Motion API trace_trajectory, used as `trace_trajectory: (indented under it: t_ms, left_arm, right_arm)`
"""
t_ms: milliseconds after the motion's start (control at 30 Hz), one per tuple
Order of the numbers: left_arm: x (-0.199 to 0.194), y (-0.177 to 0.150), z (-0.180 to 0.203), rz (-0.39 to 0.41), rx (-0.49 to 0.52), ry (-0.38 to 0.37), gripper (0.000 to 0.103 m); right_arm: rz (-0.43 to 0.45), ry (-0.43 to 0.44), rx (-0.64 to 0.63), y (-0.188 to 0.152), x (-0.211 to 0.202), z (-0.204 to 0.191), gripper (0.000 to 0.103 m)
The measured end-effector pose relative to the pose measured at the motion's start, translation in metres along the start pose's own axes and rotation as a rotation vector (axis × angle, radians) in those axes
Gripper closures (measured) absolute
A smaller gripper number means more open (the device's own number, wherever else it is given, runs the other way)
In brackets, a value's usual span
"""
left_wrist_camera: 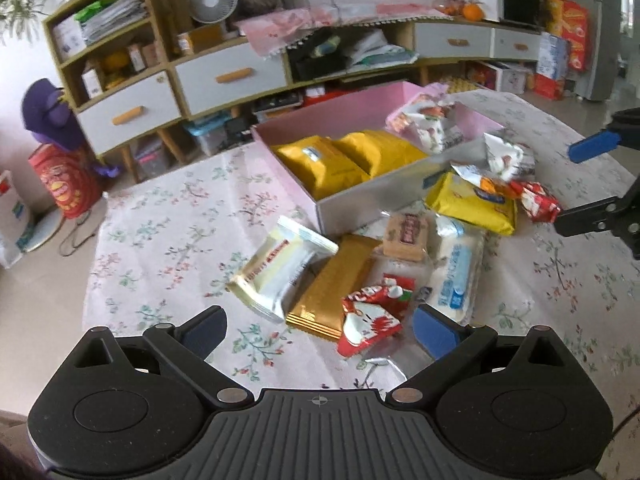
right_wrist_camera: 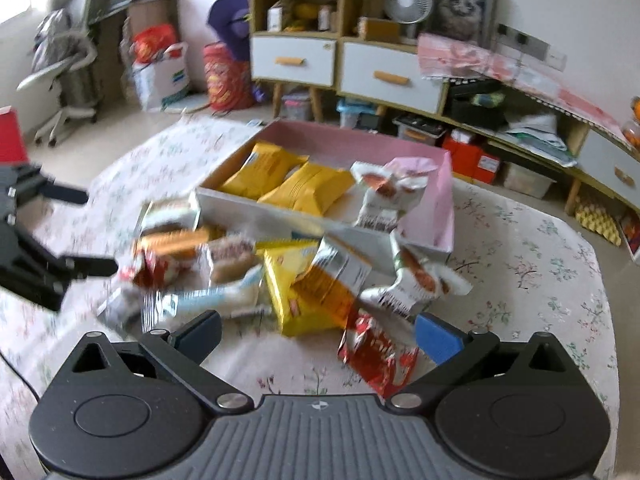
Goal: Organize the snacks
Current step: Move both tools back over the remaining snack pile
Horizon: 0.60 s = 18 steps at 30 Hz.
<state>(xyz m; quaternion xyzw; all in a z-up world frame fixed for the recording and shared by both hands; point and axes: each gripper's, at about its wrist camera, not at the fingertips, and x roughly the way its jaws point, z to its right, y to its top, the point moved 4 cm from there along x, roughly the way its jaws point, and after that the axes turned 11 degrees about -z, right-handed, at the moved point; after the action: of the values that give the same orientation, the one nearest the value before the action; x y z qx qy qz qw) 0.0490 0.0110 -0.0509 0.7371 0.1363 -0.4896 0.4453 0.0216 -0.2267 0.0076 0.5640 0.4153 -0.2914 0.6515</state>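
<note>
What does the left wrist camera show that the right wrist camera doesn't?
Only the left view shows the oranges on the cabinet and the cream-and-white packet sharply, beside the gold bar. Only the right view shows the office chair and the red cup. Both share the pink box holding two yellow packs, the loose snack pile, the floral cloth, and each open claw: left claw, right claw.

Pink box [left_wrist_camera: 344,108]; yellow packets [left_wrist_camera: 320,164] inside; gold wrapper [left_wrist_camera: 332,284]; white floral tablecloth [left_wrist_camera: 168,240]; blue-padded jaws.
</note>
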Motion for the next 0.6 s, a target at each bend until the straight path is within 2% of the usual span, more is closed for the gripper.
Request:
trace_trajectory:
  t_ms: [167,300,467,533,600]
  left_arm:
    - [0.008,0.004,-0.005,0.006,-0.013,-0.032,0.005]
    - [0.015,0.010,-0.011,-0.003,-0.055,-0.077,0.015]
    - [0.027,0.020,-0.019,-0.019,-0.116,-0.122,0.043]
    - [0.034,0.024,-0.021,-0.037,-0.129,-0.140,0.056]
    - [0.040,0.027,-0.020,-0.050,-0.124,-0.141,0.062]
  right_arm:
    - [-0.032,-0.013,-0.010,-0.005,0.011,0.001,0.016]
    - [-0.041,-0.022,-0.005,-0.005,0.017,0.004,0.017]
    - [-0.045,0.023,0.060,0.001,0.020,0.011,0.028]
    - [-0.048,0.043,0.088,0.005,0.022,0.013,0.036]
    - [-0.044,0.056,0.107,0.010,0.023,0.014,0.049]
